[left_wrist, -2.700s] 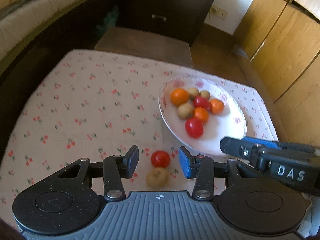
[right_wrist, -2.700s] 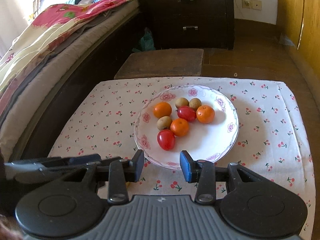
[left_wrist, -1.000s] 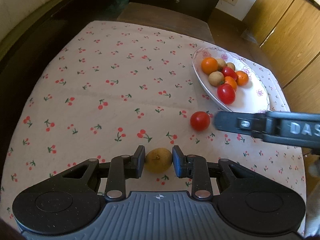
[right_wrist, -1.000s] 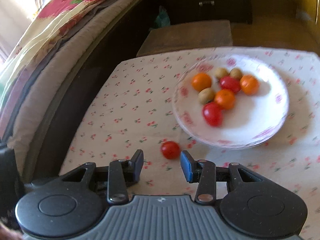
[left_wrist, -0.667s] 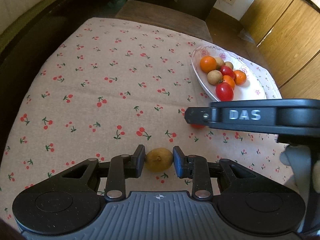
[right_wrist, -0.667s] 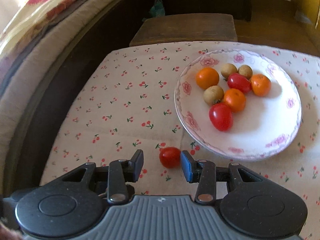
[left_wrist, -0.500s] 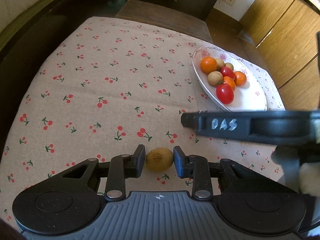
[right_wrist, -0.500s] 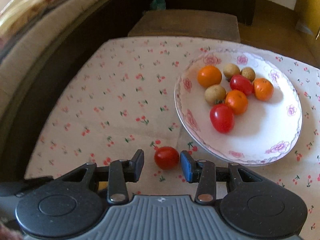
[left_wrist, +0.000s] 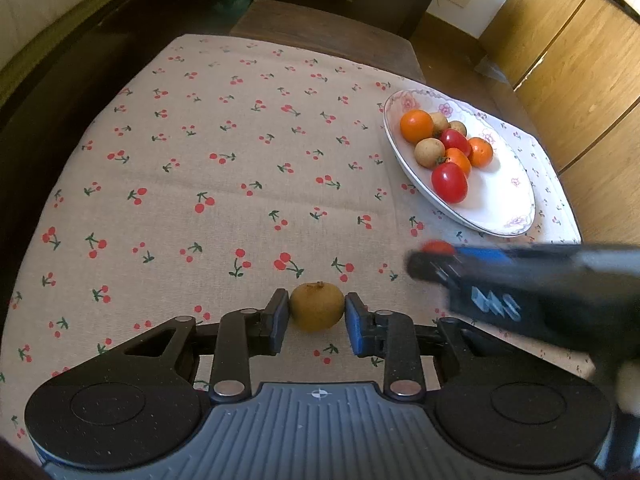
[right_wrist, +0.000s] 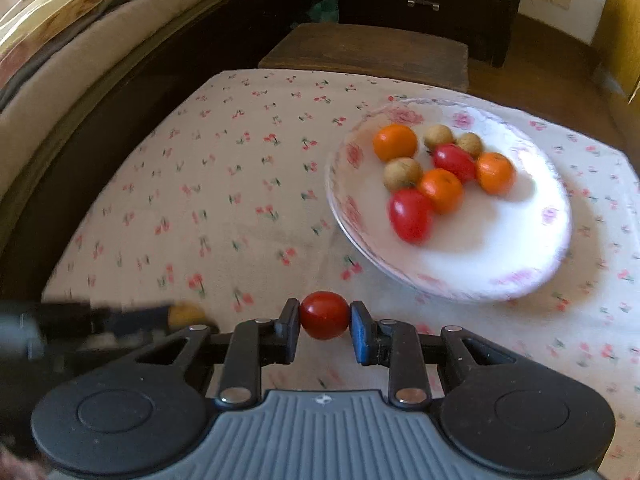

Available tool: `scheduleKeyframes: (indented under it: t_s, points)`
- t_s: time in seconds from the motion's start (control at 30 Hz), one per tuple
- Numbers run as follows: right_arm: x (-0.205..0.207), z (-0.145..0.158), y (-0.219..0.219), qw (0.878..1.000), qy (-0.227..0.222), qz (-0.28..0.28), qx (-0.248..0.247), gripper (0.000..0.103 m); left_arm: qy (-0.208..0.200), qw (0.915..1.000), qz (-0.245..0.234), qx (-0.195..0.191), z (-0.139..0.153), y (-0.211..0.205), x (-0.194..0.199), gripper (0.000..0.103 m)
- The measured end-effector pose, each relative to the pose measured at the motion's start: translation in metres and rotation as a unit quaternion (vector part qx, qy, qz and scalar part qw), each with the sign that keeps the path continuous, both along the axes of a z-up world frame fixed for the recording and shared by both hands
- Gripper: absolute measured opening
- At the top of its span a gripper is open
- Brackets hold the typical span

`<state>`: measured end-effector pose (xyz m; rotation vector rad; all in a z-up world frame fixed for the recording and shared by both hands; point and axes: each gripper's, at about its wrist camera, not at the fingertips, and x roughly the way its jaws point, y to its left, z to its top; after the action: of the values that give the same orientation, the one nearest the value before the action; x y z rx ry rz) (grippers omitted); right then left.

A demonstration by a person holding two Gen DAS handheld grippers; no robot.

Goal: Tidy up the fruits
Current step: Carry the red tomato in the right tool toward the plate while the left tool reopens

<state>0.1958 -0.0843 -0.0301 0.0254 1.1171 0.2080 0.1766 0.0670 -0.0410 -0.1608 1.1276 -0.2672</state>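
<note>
Left wrist view: left gripper (left_wrist: 316,322) clamps a small round brown fruit (left_wrist: 316,311) between its pads, over the cherry-print tablecloth (left_wrist: 224,184). White floral-rimmed plate (left_wrist: 512,216) sits far right with orange, brown and red fruits. Right gripper (left_wrist: 424,264), blurred, crosses at right, a small red tomato (left_wrist: 437,246) at its tip.

Right wrist view: right gripper (right_wrist: 325,326) pinches the red tomato (right_wrist: 324,320), pads touching both sides. Plate (right_wrist: 532,276) lies beyond, up right. Left gripper (right_wrist: 160,316) at left edge, brown fruit (right_wrist: 185,314) at its tip.
</note>
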Motion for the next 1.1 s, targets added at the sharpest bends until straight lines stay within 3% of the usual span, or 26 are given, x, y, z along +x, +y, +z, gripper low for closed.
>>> scheduleKeyframes:
  t_s: [0.23, 0.5, 0.7, 0.8, 1.0, 1.1]
  points:
    - [-0.045, 0.011, -0.035, 1.0, 0.003, -0.016, -0.003, 0.029, -0.003, 1.0, 0.003, 0.002, 0.001, -0.009, 0.001, 0.038]
    - [-0.081, 0.013, -0.061, 0.999, 0.006, -0.039, 0.005, 0.029, -0.01, 0.9992, -0.031, 0.023, 0.002, -0.023, -0.011, 0.039]
    - [-0.087, 0.013, -0.074, 0.998, 0.001, -0.057, 0.023, 0.029, -0.011, 0.9984, -0.049, 0.027, 0.003, -0.028, -0.033, 0.038]
    - [-0.088, 0.013, -0.073, 0.998, 0.001, -0.056, 0.033, 0.029, -0.003, 0.9988, -0.048, 0.011, 0.003, -0.029, -0.038, 0.039]
    - [-0.076, 0.018, -0.065, 0.998, -0.005, -0.051, 0.041, 0.029, -0.024, 0.9986, -0.045, 0.017, 0.01, -0.05, -0.036, 0.04]
    - [-0.073, 0.018, -0.068, 0.998, -0.004, -0.053, 0.046, 0.029, -0.027, 0.9987, -0.036, 0.023, 0.01, -0.055, -0.032, 0.049]
